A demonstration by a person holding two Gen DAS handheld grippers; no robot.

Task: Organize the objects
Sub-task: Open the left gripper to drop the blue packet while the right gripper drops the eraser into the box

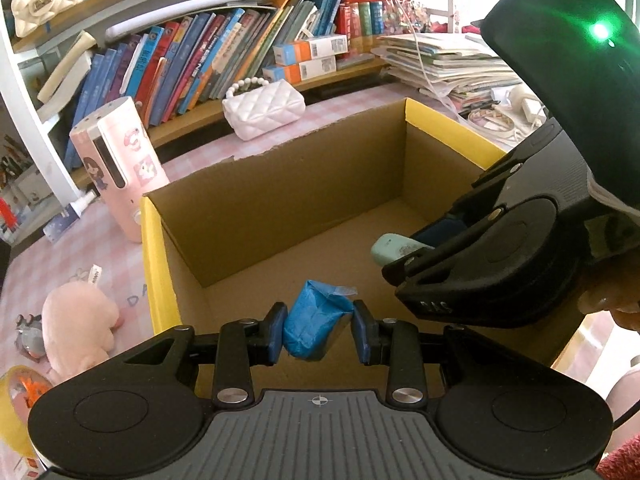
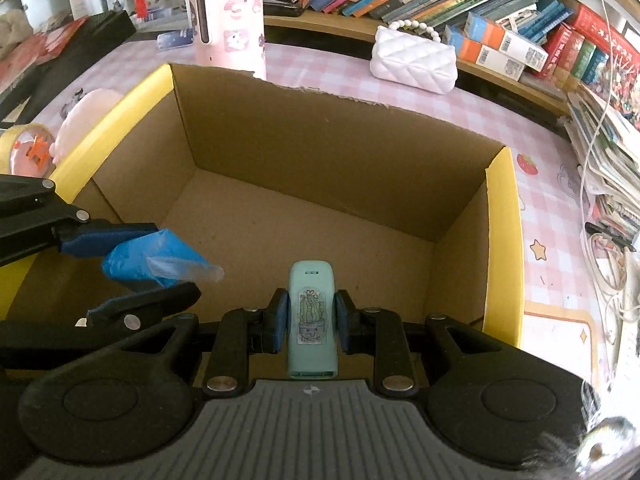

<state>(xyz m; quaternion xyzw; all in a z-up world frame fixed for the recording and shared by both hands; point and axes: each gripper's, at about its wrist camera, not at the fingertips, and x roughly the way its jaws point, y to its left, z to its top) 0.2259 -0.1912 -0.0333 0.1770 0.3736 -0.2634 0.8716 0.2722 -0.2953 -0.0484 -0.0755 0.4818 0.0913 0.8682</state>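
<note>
Nearest to where I stood, both grippers hung over the near edge of the open cardboard box (image 2: 328, 160), each tilted down into it, presumably so that whatever they carried could be let go inside rather than on the desk (image 2: 536, 216).

The left gripper (image 1: 320, 330) had its jaws closed on a blue wrapped packet (image 1: 314, 326). The pads pressed its sides and a clear tail of wrapping stuck out ahead. It hung above the floor of the box near the near left corner, by the yellow-edged left wall.

The right gripper (image 2: 310, 318) was clamped tight on a pale green flat device (image 2: 312, 312) with a cactus sticker. It was held lengthwise between the pads, nose pointing forward and down over the middle of the box's near side. That grip kept the long piece steady along the fingers, I judged. Neither thing touched the cardboard yet, and the box was otherwise bare inside.

Beyond the box's torn far wall, toward the desk's back edge, stood a pink dispenser (image 2: 230, 16) upright at the left. A white quilted purse (image 2: 414, 58) with a bead handle lay further right, just before the low shelf of books (image 1: 192, 64). Off the box's left side lay a pink plush toy (image 1: 78, 320) and a roll of tape (image 2: 22, 152), likely waiting their turn. Stacked papers (image 1: 444, 64) crowded the desk's far right corner.
</note>
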